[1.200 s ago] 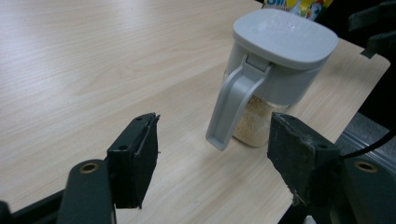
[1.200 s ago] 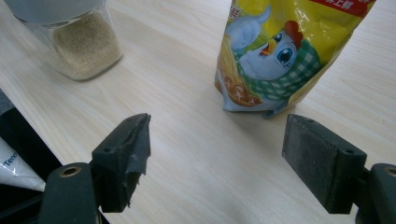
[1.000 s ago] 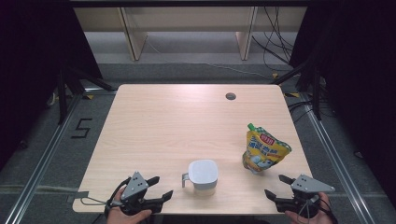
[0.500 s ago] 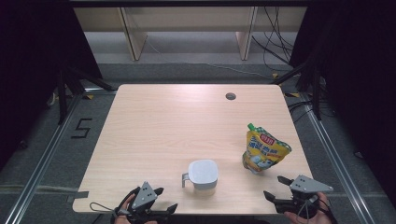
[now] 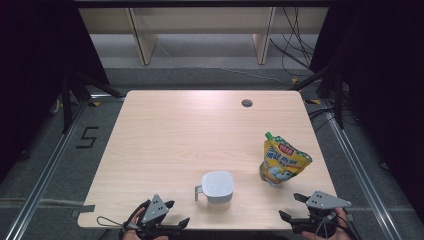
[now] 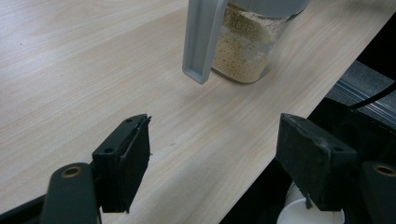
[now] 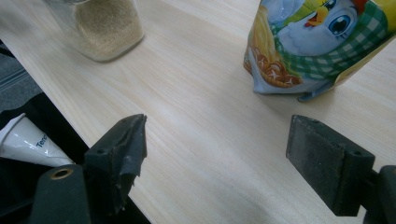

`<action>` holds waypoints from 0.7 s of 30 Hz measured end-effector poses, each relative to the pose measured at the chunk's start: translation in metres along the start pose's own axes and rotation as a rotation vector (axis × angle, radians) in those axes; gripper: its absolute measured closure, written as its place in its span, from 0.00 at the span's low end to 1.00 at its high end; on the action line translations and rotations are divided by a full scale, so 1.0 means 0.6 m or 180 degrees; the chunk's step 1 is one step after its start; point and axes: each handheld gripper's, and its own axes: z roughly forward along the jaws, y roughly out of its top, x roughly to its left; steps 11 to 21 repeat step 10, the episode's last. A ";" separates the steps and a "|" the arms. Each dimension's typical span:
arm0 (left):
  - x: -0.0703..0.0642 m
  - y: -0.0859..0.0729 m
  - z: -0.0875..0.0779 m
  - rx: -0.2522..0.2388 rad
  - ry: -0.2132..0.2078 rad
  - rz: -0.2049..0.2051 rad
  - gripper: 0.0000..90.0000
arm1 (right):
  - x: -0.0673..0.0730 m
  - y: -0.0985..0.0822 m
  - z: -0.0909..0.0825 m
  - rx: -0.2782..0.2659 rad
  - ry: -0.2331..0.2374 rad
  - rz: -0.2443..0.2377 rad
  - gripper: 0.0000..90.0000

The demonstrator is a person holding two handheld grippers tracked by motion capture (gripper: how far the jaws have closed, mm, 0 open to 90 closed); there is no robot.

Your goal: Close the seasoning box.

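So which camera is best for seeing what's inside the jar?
The left gripper view: the jar stands close, its clear wall showing tan grains behind the grey handle. The right gripper view catches a blurred corner. The high view shows just its lid.

A clear jar (image 5: 217,187) with a grey lid and a grey side handle stands upright near the table's near edge, about half full of fine tan grains. It sits just ahead of the left gripper (image 5: 170,213), up and to the right of its wide-apart jaws, handle turned toward them. A yellow spouted refill pouch (image 5: 281,161), printed with a cartoon bird and green check, stands leaning just beyond the right gripper (image 5: 294,208), untouched, green cap uppermost.
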 end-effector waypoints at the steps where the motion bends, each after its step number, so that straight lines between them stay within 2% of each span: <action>1: -0.002 0.000 0.001 -0.0038 -0.0028 -0.0064 0.28 | 0.001 0.000 0.000 -0.0005 -0.0002 0.0041 0.24; 2: -0.002 0.000 0.001 -0.0030 -0.0017 -0.0077 0.28 | 0.003 -0.002 0.002 -0.0053 -0.0080 0.0040 0.24; 3: 0.002 0.000 -0.001 0.0011 -0.0004 0.0000 0.28 | 0.002 -0.001 0.000 -0.0057 -0.0139 0.0002 0.24; 4: 0.002 0.000 0.001 -0.0043 0.0014 -0.0009 0.28 | 0.001 -0.001 0.000 -0.0052 -0.0125 -0.0042 0.24; 5: 0.003 -0.001 0.002 -0.0049 0.0001 -0.0015 0.28 | 0.001 -0.001 0.000 -0.0025 -0.0133 -0.0015 0.23; 6: 0.006 -0.001 0.000 0.0049 0.0045 0.0032 0.28 | 0.000 -0.001 0.001 -0.0038 -0.0133 -0.0044 0.23; 7: 0.004 -0.002 0.002 0.0034 0.0015 -0.0035 0.28 | -0.002 -0.001 0.002 0.0002 -0.0033 -0.0015 0.23; 8: 0.007 -0.002 0.003 0.0064 0.0065 0.0033 0.27 | -0.001 -0.001 0.001 0.0016 -0.0054 0.0010 0.23; 9: 0.007 -0.003 0.005 0.0029 0.0064 -0.0004 0.27 | -0.003 -0.003 0.002 -0.0030 -0.0139 0.0004 0.23; 10: 0.008 -0.003 0.005 0.0058 0.0060 -0.0001 0.27 | -0.005 -0.003 0.001 0.0001 -0.0145 0.0040 0.23; 21: 0.008 -0.003 0.005 0.0058 0.0060 -0.0001 0.27 | -0.005 -0.003 0.001 0.0001 -0.0145 0.0040 0.23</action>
